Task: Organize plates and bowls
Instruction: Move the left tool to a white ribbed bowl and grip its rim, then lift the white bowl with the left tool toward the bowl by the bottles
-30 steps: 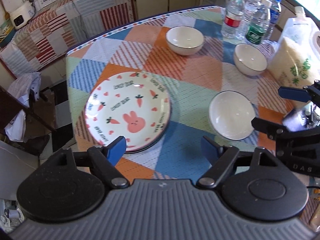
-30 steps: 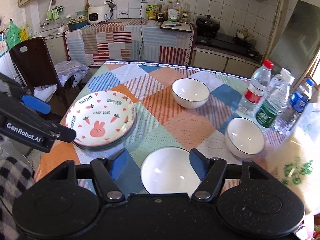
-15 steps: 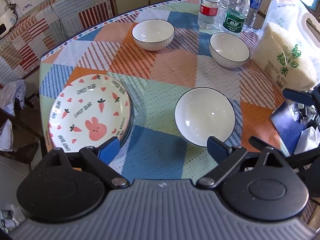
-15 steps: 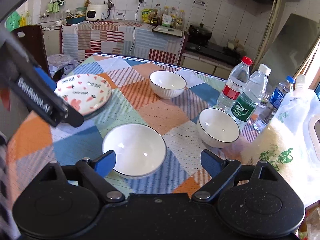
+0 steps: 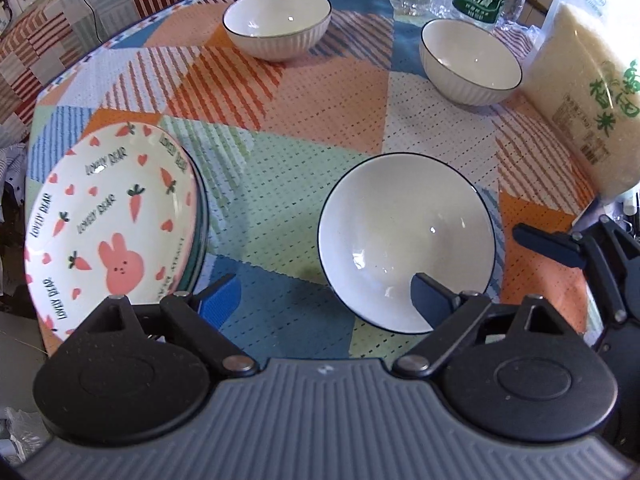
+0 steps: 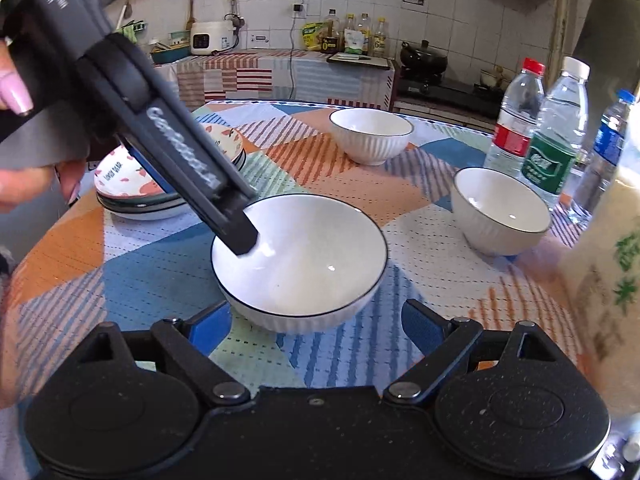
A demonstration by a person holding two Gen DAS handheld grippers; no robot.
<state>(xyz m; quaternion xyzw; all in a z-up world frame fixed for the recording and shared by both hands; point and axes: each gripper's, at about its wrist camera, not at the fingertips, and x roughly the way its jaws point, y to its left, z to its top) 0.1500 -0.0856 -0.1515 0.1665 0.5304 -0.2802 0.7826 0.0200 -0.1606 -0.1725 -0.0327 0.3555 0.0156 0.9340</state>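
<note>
Near white bowl [image 6: 299, 256] on patchwork tablecloth [image 5: 280, 92], between bunny plate stack [image 5: 108, 216] and rice bag [image 5: 592, 92]; left gripper [image 5: 326, 298] jaws spread wide, one finger over bowl rim; right gripper [image 6: 316, 326] jaws released, flanking bowl, untouched; two further bowls beyond.

Glossy ceramic bowl [image 6: 304, 256] (smooth), woven cloth tablecloth [image 5: 320, 92], matt.

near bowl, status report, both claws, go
Left claw open, one finger inside near bowl, jaws just eased in. Right claw open, bowl between fingers, ungripped. Bunny plate stack untouched. Nothing in the way.
</note>
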